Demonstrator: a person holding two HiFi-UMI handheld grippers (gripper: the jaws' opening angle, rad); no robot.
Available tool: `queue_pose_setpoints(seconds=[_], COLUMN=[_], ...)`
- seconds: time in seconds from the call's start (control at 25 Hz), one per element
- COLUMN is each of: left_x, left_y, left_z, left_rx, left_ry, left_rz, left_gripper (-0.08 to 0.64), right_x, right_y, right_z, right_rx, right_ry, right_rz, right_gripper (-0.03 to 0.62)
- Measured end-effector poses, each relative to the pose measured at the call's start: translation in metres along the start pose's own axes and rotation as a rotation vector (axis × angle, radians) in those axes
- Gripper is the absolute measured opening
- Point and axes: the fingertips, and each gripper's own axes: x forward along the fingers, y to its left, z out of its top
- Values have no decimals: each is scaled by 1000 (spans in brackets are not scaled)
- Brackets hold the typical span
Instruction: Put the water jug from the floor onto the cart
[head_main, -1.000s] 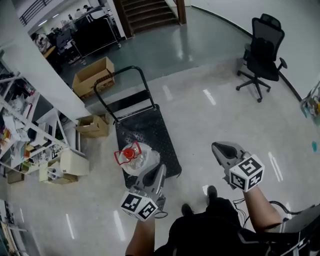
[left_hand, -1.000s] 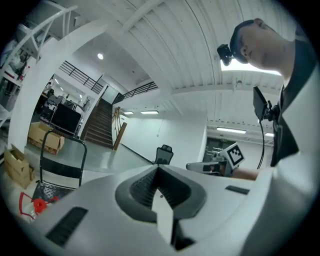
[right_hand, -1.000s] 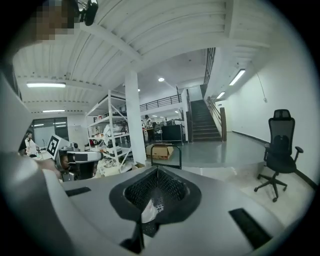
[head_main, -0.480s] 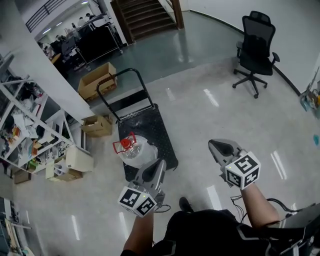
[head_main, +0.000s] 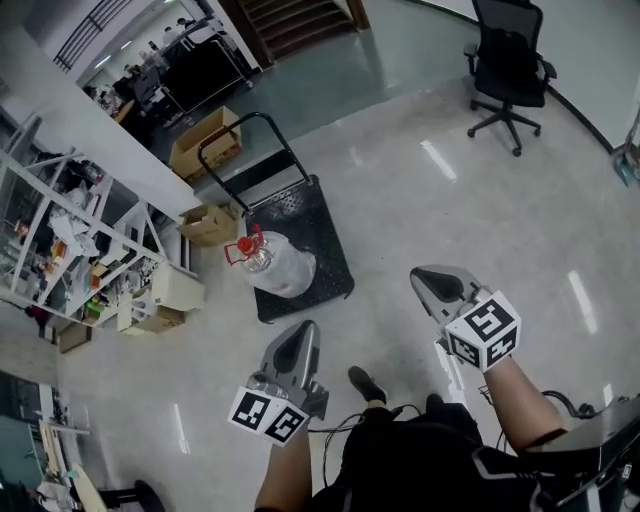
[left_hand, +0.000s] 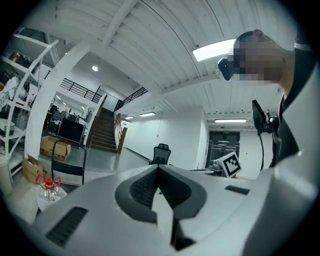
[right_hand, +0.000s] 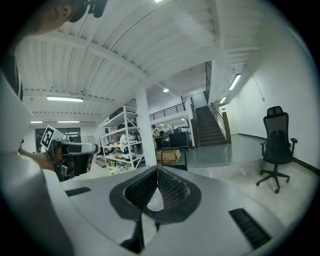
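The jug (head_main: 280, 266) is clear with a red cap; the cart (head_main: 318, 220) is black. Black chair (head_main: 507, 62); brown box (head_main: 205, 144).

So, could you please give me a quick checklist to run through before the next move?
1. Water jug on the cart: ok, it sits at the near left part.
2. Jug upright: ok, the left gripper view shows its red cap on top.
3. Jug well inside the cart's left edge: cannot tell.
4. Left gripper empty, fingers together: ok.
5. Right gripper empty, fingers together: ok.
6. Both grippers clear of the jug: ok.
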Motion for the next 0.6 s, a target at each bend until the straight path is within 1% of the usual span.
queue_pose_setpoints(seconds=[0.16, 0.24, 0.36, 0.44, 0.6], left_x=[-31, -47, -77, -105, -171], left_y=[-34, -43, -58, -66, -75], left_z=[3, 8, 14, 12, -4], left_rx=[-4, 13, 37, 57, 85], left_ry=[-3, -7, -23, -34, -13], left_rz=[-12, -20, -35, -54, -126], left_gripper=[-8, -8, -8, -8, -9], right_x=[-31, -43, -64, -77, -93], right_y=[22, 37, 61, 84, 149], right_z=[1, 8, 13, 11, 6], right_rx=[-35, -56, -60, -58, -45], right_ry=[-8, -20, -37, -49, -92], right_rz=[7, 9, -3, -19, -31], right_gripper=[3, 3, 3, 3, 2])
